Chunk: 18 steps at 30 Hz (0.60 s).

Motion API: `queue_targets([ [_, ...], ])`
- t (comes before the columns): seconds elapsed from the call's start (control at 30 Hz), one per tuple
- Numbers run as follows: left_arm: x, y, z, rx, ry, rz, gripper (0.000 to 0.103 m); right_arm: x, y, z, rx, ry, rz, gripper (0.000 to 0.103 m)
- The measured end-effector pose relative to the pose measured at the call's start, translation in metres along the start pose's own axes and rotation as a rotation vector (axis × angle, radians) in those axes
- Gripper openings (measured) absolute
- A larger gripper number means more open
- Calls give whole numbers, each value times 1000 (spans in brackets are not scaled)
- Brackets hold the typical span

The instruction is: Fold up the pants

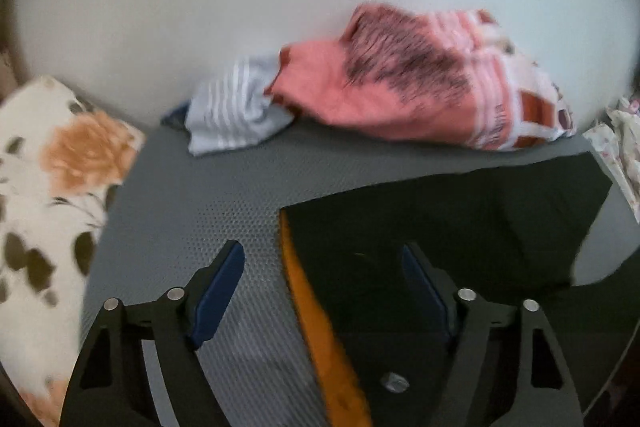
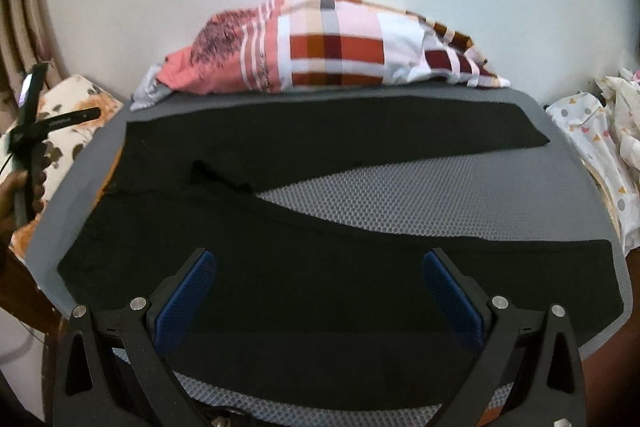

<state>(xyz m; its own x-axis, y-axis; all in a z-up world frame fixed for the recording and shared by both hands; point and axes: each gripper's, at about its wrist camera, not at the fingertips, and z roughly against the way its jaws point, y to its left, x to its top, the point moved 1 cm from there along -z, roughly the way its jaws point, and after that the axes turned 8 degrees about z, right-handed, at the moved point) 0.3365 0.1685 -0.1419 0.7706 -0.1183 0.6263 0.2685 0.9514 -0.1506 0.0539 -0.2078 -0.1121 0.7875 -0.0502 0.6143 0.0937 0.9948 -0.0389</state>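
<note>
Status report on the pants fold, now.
Left gripper open at the waist end. Right gripper open over the near leg. Black pants flat, legs spread. Clothes pile behind, clear.

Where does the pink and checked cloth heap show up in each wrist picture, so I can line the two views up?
Left wrist: the cloth heap lies upper right of centre, against the white wall, behind the black pants.
Right wrist: the cloth heap lies top centre, along the far edge of the grey mat.
Shared landmark: the flowered pillow, at the left edge in both.
</note>
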Motion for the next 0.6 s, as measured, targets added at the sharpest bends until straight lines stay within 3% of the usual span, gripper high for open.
queue_targets([
  [0.07,4,8,-21,18,14,-20,78,0,2,-11,-4,31,13,103],
  [0.17,11,17,-46,-64,58,-40,78,2,6,-23,-12,57,31,103],
  [0.37,23,27,-93,-99,143,-58,76,4,13,-40,-17,103,52,103],
  [0.4,25,26,-97,-124,151,-58,73,5,14,-42,-18,107,56,103],
  [0.47,25,26,-106,-244,213,-18,43,5,15,-46,-18,119,67,103],
  [0.5,24,26,-112,-232,243,25,28,5,15,-47,-18,124,70,103],
  [0.6,23,18,-103,-143,205,15,16,8,11,-51,4,127,57,103],
])
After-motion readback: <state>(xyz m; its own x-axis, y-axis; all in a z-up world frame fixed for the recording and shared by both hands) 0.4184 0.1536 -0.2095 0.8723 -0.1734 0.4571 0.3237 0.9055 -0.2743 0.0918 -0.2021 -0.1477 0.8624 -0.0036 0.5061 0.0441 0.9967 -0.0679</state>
